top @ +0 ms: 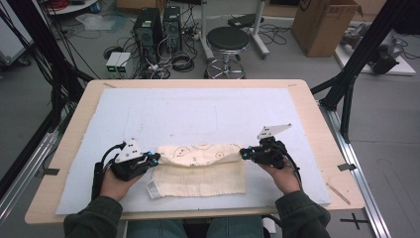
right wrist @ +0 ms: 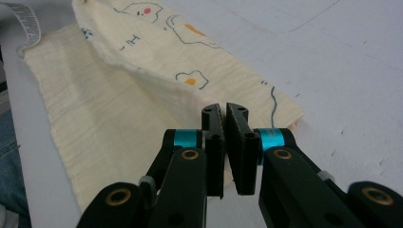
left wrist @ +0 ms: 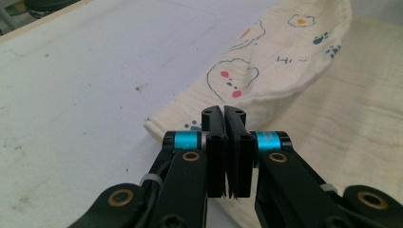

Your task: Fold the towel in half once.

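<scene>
Low over the cloth [top: 200,171], both hand-held grippers, left [top: 156,158] and right [top: 243,154], pinching its corners.

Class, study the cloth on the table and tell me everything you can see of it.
The cloth is cream, thin and crinkled like gauze, printed on one side with small cartoon animals and eggs. It lies on the pale mat, folded lengthwise, the printed flap rolled over the plain lower layer. A white label hangs at its near left corner. The left gripper and right gripper, both shut, pinch the flap's two ends.
</scene>
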`<state>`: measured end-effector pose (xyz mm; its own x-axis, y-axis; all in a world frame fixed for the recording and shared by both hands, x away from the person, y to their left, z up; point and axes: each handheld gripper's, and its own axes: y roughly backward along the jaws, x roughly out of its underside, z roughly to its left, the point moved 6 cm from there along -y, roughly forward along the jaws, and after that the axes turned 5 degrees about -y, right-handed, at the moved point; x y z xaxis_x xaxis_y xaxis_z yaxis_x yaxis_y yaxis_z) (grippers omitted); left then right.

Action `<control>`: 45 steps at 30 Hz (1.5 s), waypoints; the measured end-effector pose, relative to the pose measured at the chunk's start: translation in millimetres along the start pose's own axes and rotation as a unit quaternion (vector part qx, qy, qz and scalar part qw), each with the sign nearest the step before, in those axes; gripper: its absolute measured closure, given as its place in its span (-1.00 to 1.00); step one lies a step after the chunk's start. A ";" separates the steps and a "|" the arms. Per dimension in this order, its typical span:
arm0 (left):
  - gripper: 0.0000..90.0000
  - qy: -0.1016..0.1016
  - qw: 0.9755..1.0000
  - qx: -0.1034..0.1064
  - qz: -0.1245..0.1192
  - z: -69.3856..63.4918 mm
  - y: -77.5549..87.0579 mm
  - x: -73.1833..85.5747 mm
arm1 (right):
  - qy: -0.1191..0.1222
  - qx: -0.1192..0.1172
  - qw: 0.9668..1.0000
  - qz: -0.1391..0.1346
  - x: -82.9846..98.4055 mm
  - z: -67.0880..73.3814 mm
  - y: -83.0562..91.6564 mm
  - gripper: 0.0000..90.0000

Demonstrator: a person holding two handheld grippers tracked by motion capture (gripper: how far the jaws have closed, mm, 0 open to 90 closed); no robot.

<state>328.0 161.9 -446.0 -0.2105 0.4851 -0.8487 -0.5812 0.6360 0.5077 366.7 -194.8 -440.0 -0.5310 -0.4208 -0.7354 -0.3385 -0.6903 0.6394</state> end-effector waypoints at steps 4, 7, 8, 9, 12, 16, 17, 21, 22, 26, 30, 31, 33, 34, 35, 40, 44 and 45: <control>0.93 -0.002 1.000 -0.001 -0.004 -1.3 3.2 0.1 | 0.005 0.002 1.000 0.004 2.6 3.5 0.2 0.91; 0.93 -0.004 1.000 0.003 -0.001 -4.0 5.2 1.6 | 0.011 0.002 1.000 0.006 3.9 7.4 -0.6 0.91; 0.93 -0.005 1.000 0.005 0.000 -5.2 5.7 2.6 | 0.012 0.001 1.000 0.007 4.5 8.6 -0.7 0.91; 0.93 -0.009 1.000 0.004 0.004 -6.3 6.3 3.7 | 0.013 -0.001 1.000 0.008 4.9 9.7 -1.1 0.90; 0.93 -0.009 1.000 0.003 0.004 -9.3 8.1 6.4 | 0.018 0.001 1.000 0.011 6.8 12.1 -2.1 0.90; 0.94 -0.011 1.000 0.006 0.005 -13.5 10.3 8.3 | 0.023 -0.001 1.000 0.015 9.5 16.0 -2.4 0.90; 0.93 -0.012 1.000 0.005 0.006 -14.2 10.9 8.7 | 0.023 -0.001 1.000 0.017 10.2 17.2 -2.0 0.90; 0.94 -0.008 1.000 0.007 0.006 -17.9 13.9 11.3 | 0.028 -0.001 0.999 0.016 12.3 21.1 -0.2 0.90; 0.93 -0.008 1.000 0.007 0.007 -19.0 14.7 12.1 | 0.029 -0.002 0.999 0.016 13.1 22.0 0.2 0.90; 0.93 -0.005 1.000 0.012 0.005 -22.8 18.0 14.6 | 0.029 -0.004 0.999 0.018 17.8 25.4 0.9 0.90; 0.93 -0.002 1.000 0.014 0.004 -26.6 21.3 17.0 | 0.022 -0.015 1.000 0.011 22.3 28.7 2.3 0.90; 0.93 -0.003 1.000 0.015 0.004 -27.4 22.1 17.6 | 0.023 -0.016 1.000 0.009 23.4 29.7 2.6 0.90; 0.93 -0.003 1.000 0.017 0.005 -29.7 23.3 18.3 | 0.024 -0.017 0.999 0.011 26.1 31.9 3.0 0.90; 0.93 -0.005 1.000 0.018 0.005 -30.7 23.7 18.4 | 0.025 -0.017 0.999 0.013 27.5 32.6 3.1 0.90; 0.93 -0.008 1.000 0.019 0.006 -31.5 24.3 18.6 | 0.026 -0.016 0.999 0.015 28.7 32.9 3.5 0.90; 0.93 -0.011 1.000 0.018 0.007 -34.5 27.0 18.6 | 0.028 -0.013 0.999 0.020 34.0 33.8 4.8 0.90; 0.93 -0.018 1.000 0.023 0.010 -37.8 27.8 19.6 | 0.029 -0.012 0.999 0.027 38.4 34.9 5.3 0.90; 0.93 -0.018 0.999 0.025 0.011 -38.9 27.5 20.1 | 0.032 -0.012 0.999 0.026 38.7 35.4 5.6 0.90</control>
<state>277.2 165.8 -454.8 -0.1940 0.5196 -0.8321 -0.5374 0.6533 0.5332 316.8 -194.1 -457.0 -0.4973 -0.4925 -0.7143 -0.2920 -0.6802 0.6723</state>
